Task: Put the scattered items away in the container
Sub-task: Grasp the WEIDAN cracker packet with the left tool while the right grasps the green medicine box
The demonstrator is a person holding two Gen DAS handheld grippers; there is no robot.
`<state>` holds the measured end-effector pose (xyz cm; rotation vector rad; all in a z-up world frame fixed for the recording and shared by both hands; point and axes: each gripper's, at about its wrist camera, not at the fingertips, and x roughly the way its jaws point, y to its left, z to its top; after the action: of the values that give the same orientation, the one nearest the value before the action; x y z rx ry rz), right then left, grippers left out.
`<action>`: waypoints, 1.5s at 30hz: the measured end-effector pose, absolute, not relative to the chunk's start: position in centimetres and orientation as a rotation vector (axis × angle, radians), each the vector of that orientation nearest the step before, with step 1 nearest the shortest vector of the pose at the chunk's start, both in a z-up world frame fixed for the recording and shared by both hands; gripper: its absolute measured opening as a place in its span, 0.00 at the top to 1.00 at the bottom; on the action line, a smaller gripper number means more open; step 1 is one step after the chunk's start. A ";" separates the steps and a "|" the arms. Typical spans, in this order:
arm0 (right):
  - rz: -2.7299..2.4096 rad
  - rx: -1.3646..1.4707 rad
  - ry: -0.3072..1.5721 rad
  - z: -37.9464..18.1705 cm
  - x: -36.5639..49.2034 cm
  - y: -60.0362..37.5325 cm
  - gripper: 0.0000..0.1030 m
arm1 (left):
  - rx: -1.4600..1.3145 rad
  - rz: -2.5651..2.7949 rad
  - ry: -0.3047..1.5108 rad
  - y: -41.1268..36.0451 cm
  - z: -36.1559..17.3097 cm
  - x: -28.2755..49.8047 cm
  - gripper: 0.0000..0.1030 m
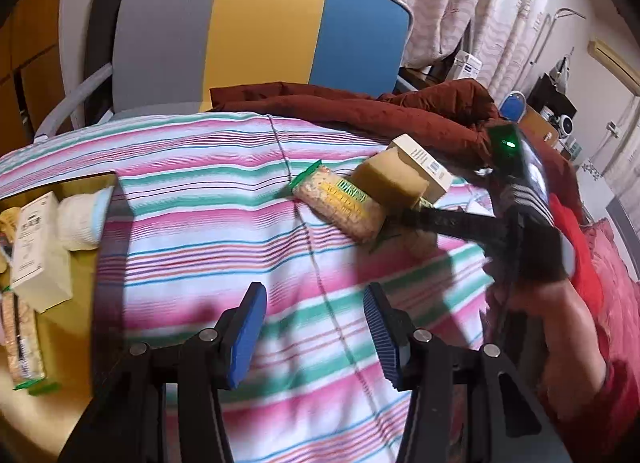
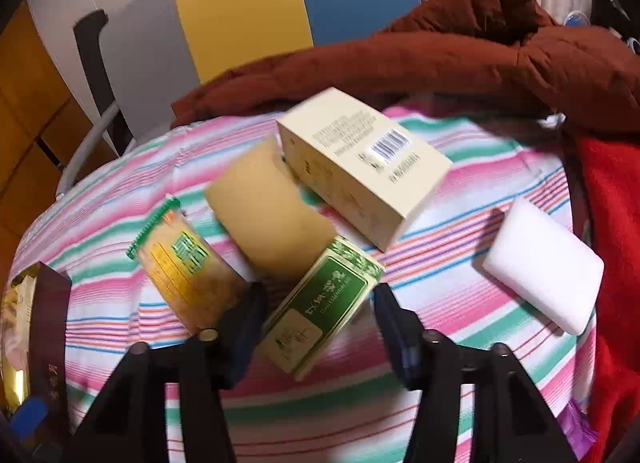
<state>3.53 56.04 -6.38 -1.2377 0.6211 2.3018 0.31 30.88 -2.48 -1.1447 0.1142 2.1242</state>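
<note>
Green box [image 2: 320, 309]: small carton, dark green label panel with pale script, leafy print at its far end, cream patch at the near end. It lies tilted on the striped cloth [image 2: 440, 275], between the pads of my right gripper [image 2: 320, 327]. The left pad touches its side; on the right a gap shows, so I do not count it as clamped.

Just beyond it: a tan sponge block [image 2: 268, 219], touching the box's far end. Left of that, a clear snack packet [image 2: 184, 267] with green crimped edge and yellow label. Behind, a cream carton [image 2: 360, 167] with barcode, leaning against the sponge. Well off right, a white foam block [image 2: 544, 267].

My left gripper [image 1: 316, 327]: blue pads [image 1: 250, 327] set moderately apart, nothing between them, over bare cloth. The container [image 1: 86, 263], yellow-lined, sits at far left, already holding a white box [image 1: 38, 247], a rolled white cloth [image 1: 86, 219] and another snack packet [image 1: 22, 339].
</note>
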 end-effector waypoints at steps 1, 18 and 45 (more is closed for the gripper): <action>2.290 -1.242 0.644 -6.4 3.7 56.4 0.57 | -1.158 2.124 0.105 31.8 -2.6 0.0 0.49; 2.253 -1.313 0.587 -6.5 3.6 57.2 0.69 | -1.336 2.118 0.052 41.3 -5.7 -5.6 0.47; 2.260 -1.331 0.604 -7.0 3.7 57.3 0.69 | -1.219 2.114 0.092 38.2 -8.4 -4.3 1.00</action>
<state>3.66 57.28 -7.04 -1.3313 0.6037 2.2598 -4.34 38.18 -8.36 -1.2188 0.0922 2.1136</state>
